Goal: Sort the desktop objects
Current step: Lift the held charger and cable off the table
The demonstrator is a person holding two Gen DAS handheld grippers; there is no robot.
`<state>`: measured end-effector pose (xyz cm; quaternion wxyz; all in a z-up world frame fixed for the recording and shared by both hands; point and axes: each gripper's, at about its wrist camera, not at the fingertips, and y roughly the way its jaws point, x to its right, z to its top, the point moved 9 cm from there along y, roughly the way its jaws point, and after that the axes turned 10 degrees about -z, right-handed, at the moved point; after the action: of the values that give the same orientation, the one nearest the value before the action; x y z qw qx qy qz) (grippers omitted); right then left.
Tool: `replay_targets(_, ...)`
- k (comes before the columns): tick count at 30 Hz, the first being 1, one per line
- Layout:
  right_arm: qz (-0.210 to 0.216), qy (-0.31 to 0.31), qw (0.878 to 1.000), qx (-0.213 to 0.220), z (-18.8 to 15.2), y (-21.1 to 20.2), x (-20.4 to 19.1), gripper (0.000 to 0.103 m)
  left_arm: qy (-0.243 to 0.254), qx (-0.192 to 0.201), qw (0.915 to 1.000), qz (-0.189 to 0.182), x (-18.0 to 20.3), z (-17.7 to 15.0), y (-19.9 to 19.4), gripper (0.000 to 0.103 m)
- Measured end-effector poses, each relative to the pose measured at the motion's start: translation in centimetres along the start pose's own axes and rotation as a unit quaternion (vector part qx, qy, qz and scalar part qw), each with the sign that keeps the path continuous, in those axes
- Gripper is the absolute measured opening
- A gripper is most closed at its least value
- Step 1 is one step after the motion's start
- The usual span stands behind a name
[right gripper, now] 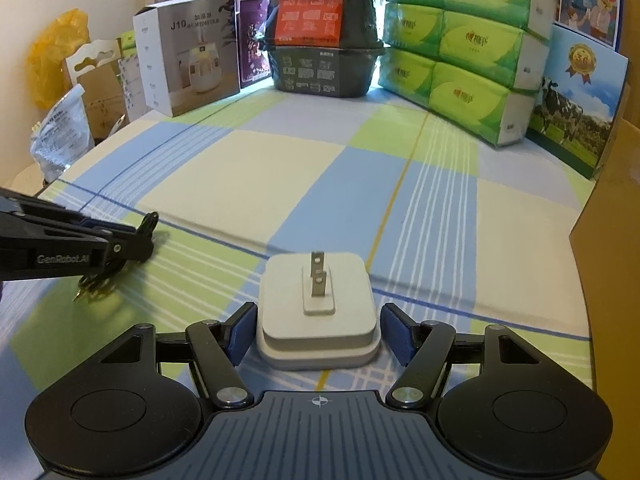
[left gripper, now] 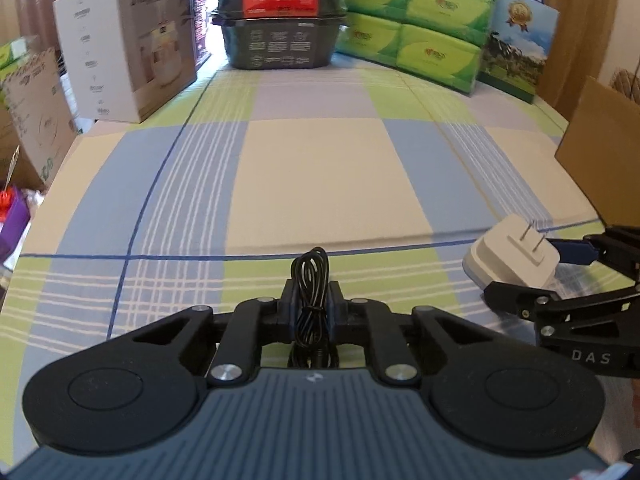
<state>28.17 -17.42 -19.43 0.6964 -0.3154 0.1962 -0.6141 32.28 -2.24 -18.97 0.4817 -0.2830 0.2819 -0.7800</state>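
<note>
A checked cloth of blue, green and cream squares [right gripper: 304, 168] covered the counter, with boxes and packs ranged along its far edge. Nearest on the left, the left hand-held gripper [left gripper: 311, 308] was clamped tight on a coiled bundle of thin black cable [left gripper: 310, 280], the loop standing up between its blue pads and the rest hanging down to the cloth. Just beside it to the right, the right hand-held gripper [right gripper: 318, 334] had its fingers spread either side of a white square plastic plug adapter [right gripper: 318, 312]; the adapter lay on the cloth with its two metal prongs pointing upward, and a narrow gap showed at each blue pad [right gripper: 244, 332]. Farther back on the left stood a white and grey humidifier carton [right gripper: 188, 54], then a stack of black food trays with red labels [right gripper: 320, 40] in the middle. On the right were stacked green tissue packs [right gripper: 464, 48] and a blue box printed with a cow [right gripper: 576, 100].
</note>
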Motion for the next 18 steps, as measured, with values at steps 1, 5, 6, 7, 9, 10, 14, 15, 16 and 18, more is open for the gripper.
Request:
replay_targets(1,0.0,0.001,1.0,0.0,0.1,0.0,0.0,0.065,-0.001,0.0,1.0,-0.003,0.0,0.1,-0.2,0.01)
replay_targets(5,-0.001,-0.002,1.0,-0.005,0.1,0.2,-0.3,0.062,0.005,0.001,1.0,-0.004,0.4,0.4,-0.6,0.01)
replay_targets(6,-0.003,-0.004,1.0,-0.004,0.1,0.2,-0.2,0.062,0.006,0.0,1.0,-0.006,0.5,0.4,-0.6,0.01)
replay_targets(7,-0.004,-0.004,1.0,-0.005,0.1,0.2,-0.2,0.062,0.008,-0.002,0.9999,-0.007,0.7,0.3,-0.6,0.01)
replay_targets(9,-0.006,-0.001,1.0,-0.008,0.2,0.2,-0.1,0.062,0.008,-0.006,0.9999,-0.009,0.8,0.2,-0.5,0.01)
replay_targets(10,-0.01,0.001,1.0,-0.007,0.3,0.1,0.1,0.062,0.008,-0.008,0.9999,-0.012,0.9,0.2,-0.5,0.01)
replay_targets(14,-0.017,0.01,1.0,-0.004,0.5,-0.2,0.6,0.062,0.008,-0.008,0.9998,-0.015,1.4,0.3,-0.7,0.01)
replay_targets(15,-0.017,0.012,1.0,-0.004,0.6,-0.3,0.6,0.062,0.009,-0.008,0.9998,-0.016,1.5,0.3,-0.8,0.01)
replay_targets(16,-0.017,0.013,1.0,-0.004,0.6,-0.5,0.6,0.062,0.009,-0.009,0.9998,-0.016,1.7,0.3,-0.9,0.01)
replay_targets(18,-0.017,0.013,1.0,-0.003,0.7,-1.0,0.6,0.062,0.01,-0.012,0.9997,-0.017,1.9,0.2,-1.1,0.01)
